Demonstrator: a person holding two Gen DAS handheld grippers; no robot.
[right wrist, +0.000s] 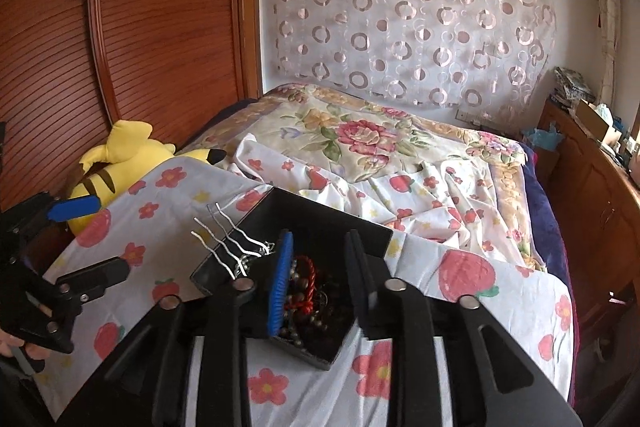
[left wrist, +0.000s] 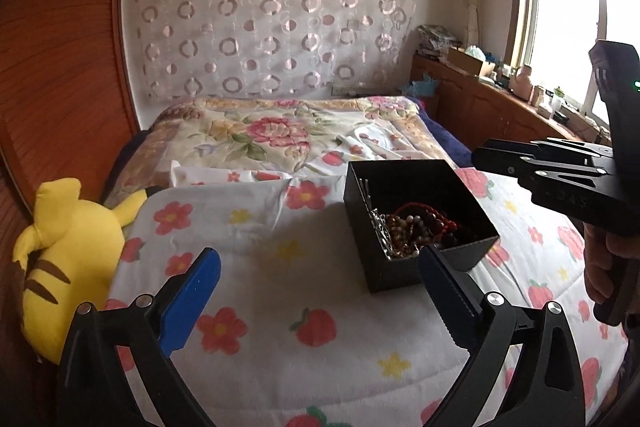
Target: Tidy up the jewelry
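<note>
Left gripper (left wrist: 320,271), nearest the lens in the left wrist view: jaws spread wide, nothing between them, held over the flowered quilt (left wrist: 256,235). Its right finger stands before the near corner of the black box (left wrist: 416,263); whether it touches cannot be told.

Right gripper (right wrist: 320,263), in the right wrist view: jaws parted and empty, poised above the box (right wrist: 320,215), the blue pad (right wrist: 280,279) over its contents.

The box, open-topped and rectangular, rests on the quilt near the bed's foot. In the left wrist view its long axis runs from near right to far left, one corner pointing toward the camera.

Contents: a heap of beaded strands, red, brown and pale (left wrist: 416,227), with a silver chain (left wrist: 382,231) against the left wall. Wavy metal hairpins (right wrist: 228,239) lean over the box's left edge, long axes slanting up and away to the left, free ends outside the rim.

Beyond: yellow plush toy (left wrist: 68,259) at the quilt's left edge, rose-patterned blanket (left wrist: 276,131), then the circle-patterned curtain (left wrist: 272,15) on the far wall.
</note>
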